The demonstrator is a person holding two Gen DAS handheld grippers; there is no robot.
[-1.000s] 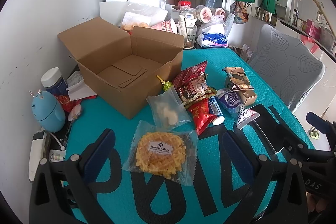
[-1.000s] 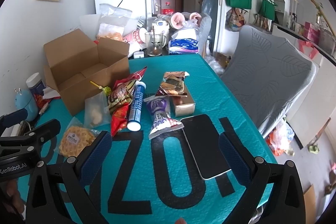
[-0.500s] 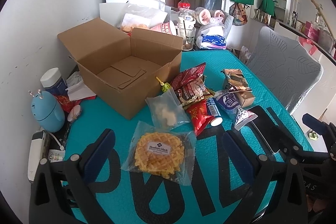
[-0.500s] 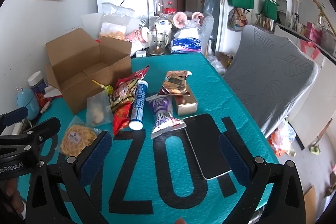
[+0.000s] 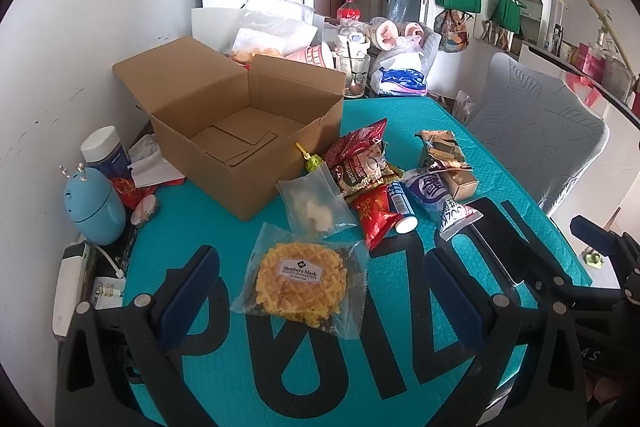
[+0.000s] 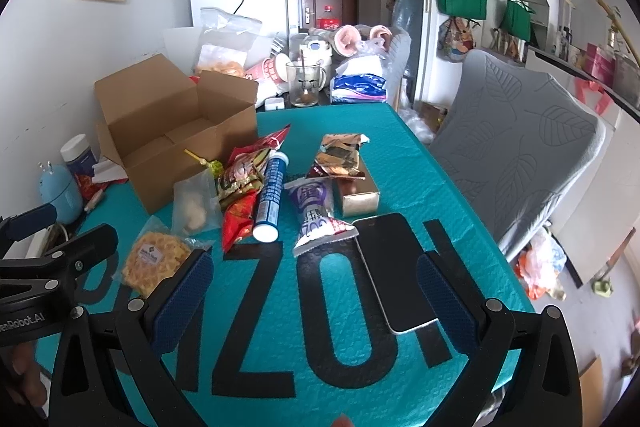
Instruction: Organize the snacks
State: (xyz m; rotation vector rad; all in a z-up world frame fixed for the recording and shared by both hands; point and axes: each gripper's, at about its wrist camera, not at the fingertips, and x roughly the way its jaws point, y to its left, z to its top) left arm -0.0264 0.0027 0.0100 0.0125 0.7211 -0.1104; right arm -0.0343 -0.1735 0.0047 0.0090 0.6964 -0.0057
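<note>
An open, empty cardboard box (image 5: 240,131) stands at the back left of the teal table mat (image 5: 280,379). Snacks lie in front of it: a bagged waffle (image 5: 302,281), a clear bag of pale pieces (image 5: 314,205), red packets (image 5: 360,163), a blue tube (image 6: 272,195), a purple pouch (image 6: 316,217) and a gold box (image 6: 354,193). My left gripper (image 5: 320,301) is open, its fingers on either side of the waffle, just above it. My right gripper (image 6: 316,305) is open and empty over the mat, near the phone (image 6: 390,269).
A black phone lies on the mat at the right. Left of the box are a blue humidifier (image 5: 94,205), a jar (image 5: 104,151) and a charger. Cups, bags and a glass mug (image 6: 304,83) crowd the back. A grey chair (image 6: 516,147) stands right.
Both grippers have drifted slightly forward over the table. Both stay open. No snack has moved.
</note>
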